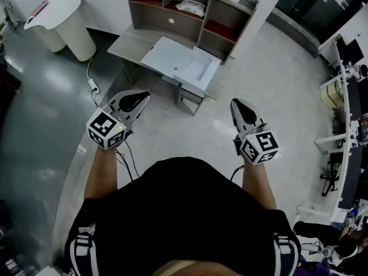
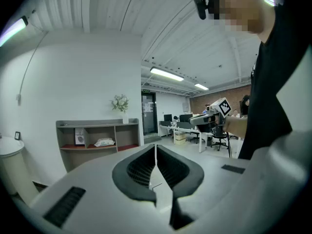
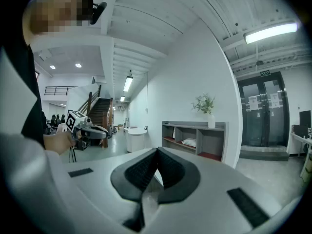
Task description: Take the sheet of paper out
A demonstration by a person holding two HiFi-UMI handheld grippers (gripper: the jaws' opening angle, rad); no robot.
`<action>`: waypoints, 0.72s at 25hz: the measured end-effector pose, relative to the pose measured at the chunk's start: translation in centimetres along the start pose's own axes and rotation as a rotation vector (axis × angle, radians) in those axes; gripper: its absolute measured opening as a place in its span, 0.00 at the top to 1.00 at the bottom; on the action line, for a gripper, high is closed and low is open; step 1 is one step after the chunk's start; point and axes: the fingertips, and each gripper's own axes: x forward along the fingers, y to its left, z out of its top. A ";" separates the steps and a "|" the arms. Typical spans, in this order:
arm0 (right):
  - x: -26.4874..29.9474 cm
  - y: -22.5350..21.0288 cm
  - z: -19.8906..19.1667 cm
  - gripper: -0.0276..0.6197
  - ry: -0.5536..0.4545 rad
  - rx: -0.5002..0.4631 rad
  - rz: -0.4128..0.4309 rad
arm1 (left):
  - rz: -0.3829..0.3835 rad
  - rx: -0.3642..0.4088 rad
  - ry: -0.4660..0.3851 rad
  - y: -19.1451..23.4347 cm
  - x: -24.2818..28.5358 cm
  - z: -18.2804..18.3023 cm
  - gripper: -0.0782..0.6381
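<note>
On pale floor (image 1: 276, 85), grey desk (image 1: 131, 42) under white sheet (image 1: 171, 56); left gripper (image 1: 144, 98), right gripper (image 1: 237, 104): fingers together.

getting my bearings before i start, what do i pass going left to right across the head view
round white table → left hand-held gripper → white flat panel on the desk → right hand-held gripper → office desks along the right edge
</note>
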 end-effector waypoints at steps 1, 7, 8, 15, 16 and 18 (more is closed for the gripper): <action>0.1 0.1 0.0 0.94 0.000 0.001 -0.001 | -0.003 -0.002 0.002 0.0 -0.1 -0.1 0.85; 0.8 1.3 -0.3 0.94 0.011 -0.001 0.002 | -0.018 -0.012 0.006 0.5 -1.1 -0.7 0.85; 0.8 1.5 -0.4 0.94 0.015 0.000 0.001 | -0.020 -0.013 0.006 0.6 -1.3 -0.8 0.85; 0.8 2.4 -1.0 0.94 0.003 0.053 -0.032 | -0.033 -0.043 0.001 1.6 -2.7 -2.0 0.85; 0.8 2.5 -1.2 0.93 0.007 0.055 -0.036 | -0.038 -0.046 0.001 1.6 -2.8 -2.1 0.85; 0.9 2.8 -1.8 0.94 0.018 0.065 -0.040 | -0.047 -0.048 0.004 1.6 -2.9 -2.4 0.85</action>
